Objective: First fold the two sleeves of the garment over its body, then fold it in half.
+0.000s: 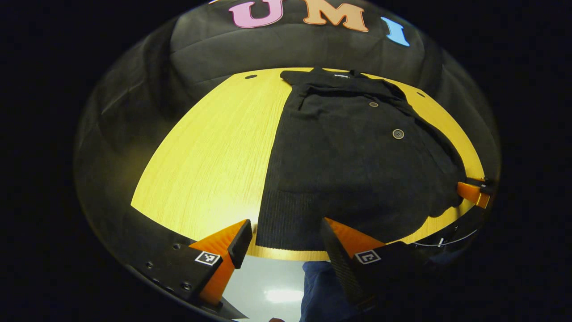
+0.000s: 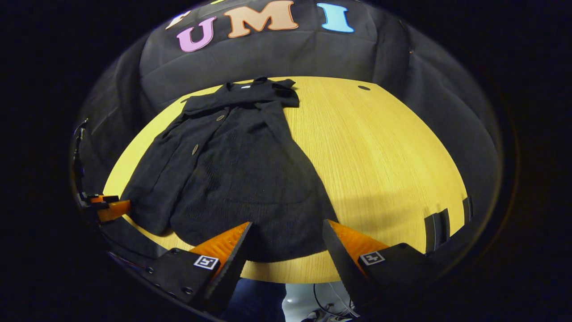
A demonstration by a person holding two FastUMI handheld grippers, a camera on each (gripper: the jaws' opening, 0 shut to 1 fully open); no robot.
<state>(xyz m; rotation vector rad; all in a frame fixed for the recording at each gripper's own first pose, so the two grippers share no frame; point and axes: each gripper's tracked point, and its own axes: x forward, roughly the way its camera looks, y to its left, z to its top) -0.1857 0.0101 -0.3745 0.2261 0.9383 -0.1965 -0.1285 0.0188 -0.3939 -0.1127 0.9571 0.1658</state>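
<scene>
Garment (image 1: 357, 165) lies with both sleeves folded in, centre frame on the desk (image 1: 210, 161). Left tongs (image 1: 286, 243) and right tongs (image 2: 286, 243) gape wide, empty, at the hem. Pinch both hem corners evenly, then carry them up to the collar.

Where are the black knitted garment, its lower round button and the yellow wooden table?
Black knitted garment (image 2: 241, 179): right gripper view, mid body.
Lower round button (image 1: 398, 133): left gripper view, button face.
Yellow wooden table (image 2: 380, 152): right gripper view, bare top.
</scene>
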